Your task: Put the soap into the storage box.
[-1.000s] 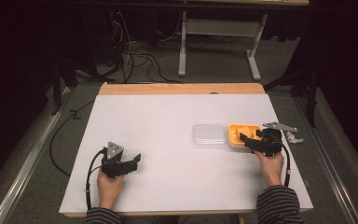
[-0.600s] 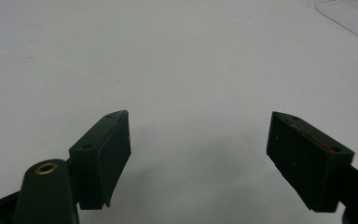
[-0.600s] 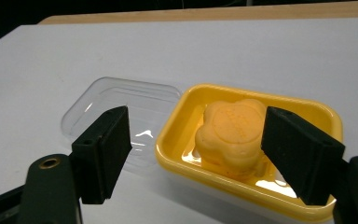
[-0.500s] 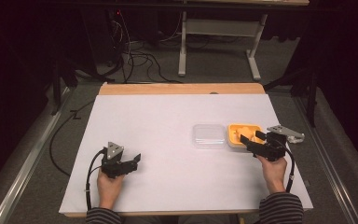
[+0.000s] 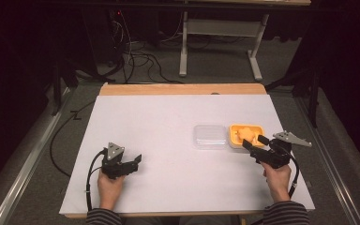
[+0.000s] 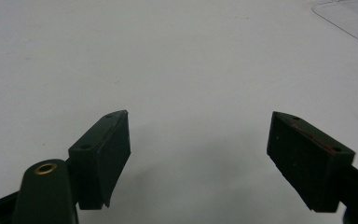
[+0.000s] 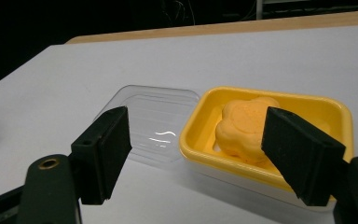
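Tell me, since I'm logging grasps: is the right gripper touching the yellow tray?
Apart. In the right gripper view, the right gripper stands open, short of the yellow tray, with bare table between.

The worktop (image 5: 168, 140) was covered by a matt white sheet, smooth and paper-like, with a bare wood strip showing along its far edge at the top of the high view. The yellow tray (image 7: 307, 105) looked like glossy moulded plastic. The orange flower-shaped piece (image 7: 242, 128) in it had a dull, slightly grainy surface. The clear lid (image 7: 149, 123), left of the tray, was thin transparent plastic with bright glints. The right tongs (image 7: 196, 154) had matt black plastic-looking pads.
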Motion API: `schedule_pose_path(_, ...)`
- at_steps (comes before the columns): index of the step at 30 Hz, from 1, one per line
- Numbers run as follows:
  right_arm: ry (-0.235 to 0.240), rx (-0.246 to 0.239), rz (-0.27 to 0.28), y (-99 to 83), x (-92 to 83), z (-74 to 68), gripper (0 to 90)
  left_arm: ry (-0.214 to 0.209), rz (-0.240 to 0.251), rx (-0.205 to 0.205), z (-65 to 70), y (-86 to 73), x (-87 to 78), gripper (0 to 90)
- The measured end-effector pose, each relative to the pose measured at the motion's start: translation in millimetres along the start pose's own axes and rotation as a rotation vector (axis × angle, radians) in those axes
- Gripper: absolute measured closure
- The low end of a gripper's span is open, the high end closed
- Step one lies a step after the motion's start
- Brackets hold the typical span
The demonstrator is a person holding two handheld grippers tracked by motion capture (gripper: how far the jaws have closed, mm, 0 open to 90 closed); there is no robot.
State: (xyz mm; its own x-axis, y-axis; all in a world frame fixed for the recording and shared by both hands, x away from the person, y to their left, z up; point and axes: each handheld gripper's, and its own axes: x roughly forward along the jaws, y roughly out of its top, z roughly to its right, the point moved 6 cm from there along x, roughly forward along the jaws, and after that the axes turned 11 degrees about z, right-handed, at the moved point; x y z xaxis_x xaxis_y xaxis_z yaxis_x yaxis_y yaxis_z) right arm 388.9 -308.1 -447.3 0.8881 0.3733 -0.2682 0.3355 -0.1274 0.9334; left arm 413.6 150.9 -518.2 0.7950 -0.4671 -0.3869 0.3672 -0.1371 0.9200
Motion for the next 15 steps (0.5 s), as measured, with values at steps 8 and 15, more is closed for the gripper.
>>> schedule_pose_path(8, -0.017, -0.020, 0.033, -6.3, -5.6, -4.6, 24.1, -0.005, -0.001, 0.002, -0.1, 0.0, -0.5, 21.6)
schedule_pose_path(15, -0.008, -0.045, 0.034, -11.1, -7.5, -10.6, 23.9, -0.006, 0.001, 0.004, 0.0, 0.1, -0.6, 21.4)
